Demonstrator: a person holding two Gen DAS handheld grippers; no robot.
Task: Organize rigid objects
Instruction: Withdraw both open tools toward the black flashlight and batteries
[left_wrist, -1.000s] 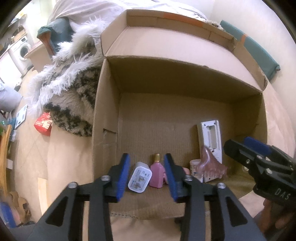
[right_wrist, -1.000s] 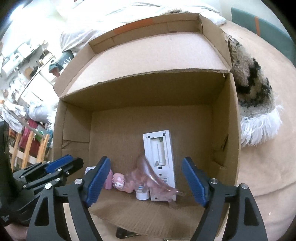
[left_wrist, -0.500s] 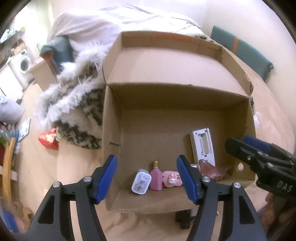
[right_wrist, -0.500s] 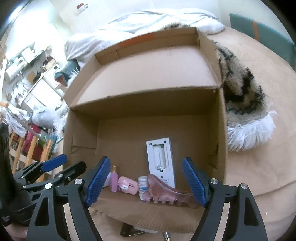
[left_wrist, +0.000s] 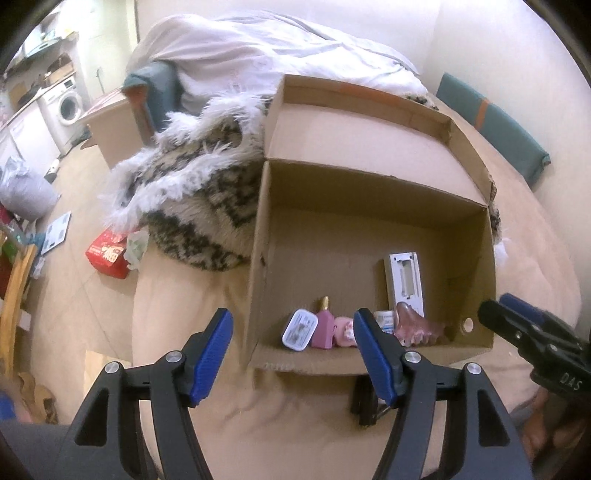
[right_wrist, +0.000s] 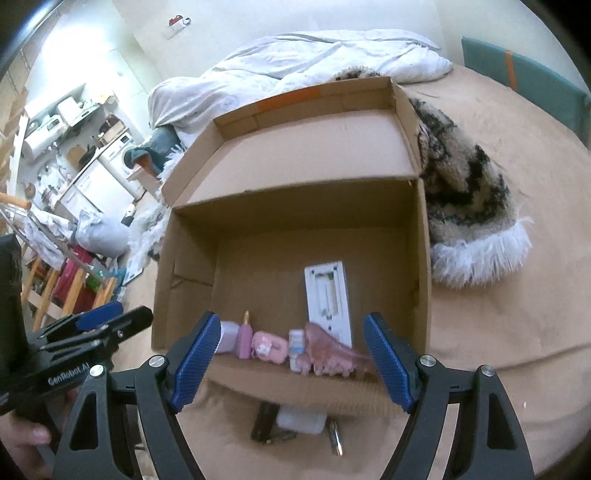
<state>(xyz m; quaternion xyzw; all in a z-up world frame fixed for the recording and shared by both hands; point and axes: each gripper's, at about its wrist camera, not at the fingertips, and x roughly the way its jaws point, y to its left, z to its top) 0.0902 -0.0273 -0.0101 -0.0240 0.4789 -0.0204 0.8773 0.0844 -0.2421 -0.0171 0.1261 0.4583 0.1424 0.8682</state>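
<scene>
Hovered empty, both sets of jaws apart: left gripper (left_wrist: 291, 354), right gripper (right_wrist: 291, 363). Lay just below the right gripper, outside the cardboard box (right_wrist: 192, 258): loose dark item (right_wrist: 264, 421). Stood along the box's near wall: pink bottle (left_wrist: 323, 326). Had just spread wider than a second earlier, and pulled back: left jaws.

Both pictures are lit by warm, even indoor light, rather bright. The far wall inside the brown cardboard box (left_wrist: 369, 236) stays in shadow. The fisheye lens bends the edges strongly, with dark corners. The right wrist view is slightly blurred near the bottom.
</scene>
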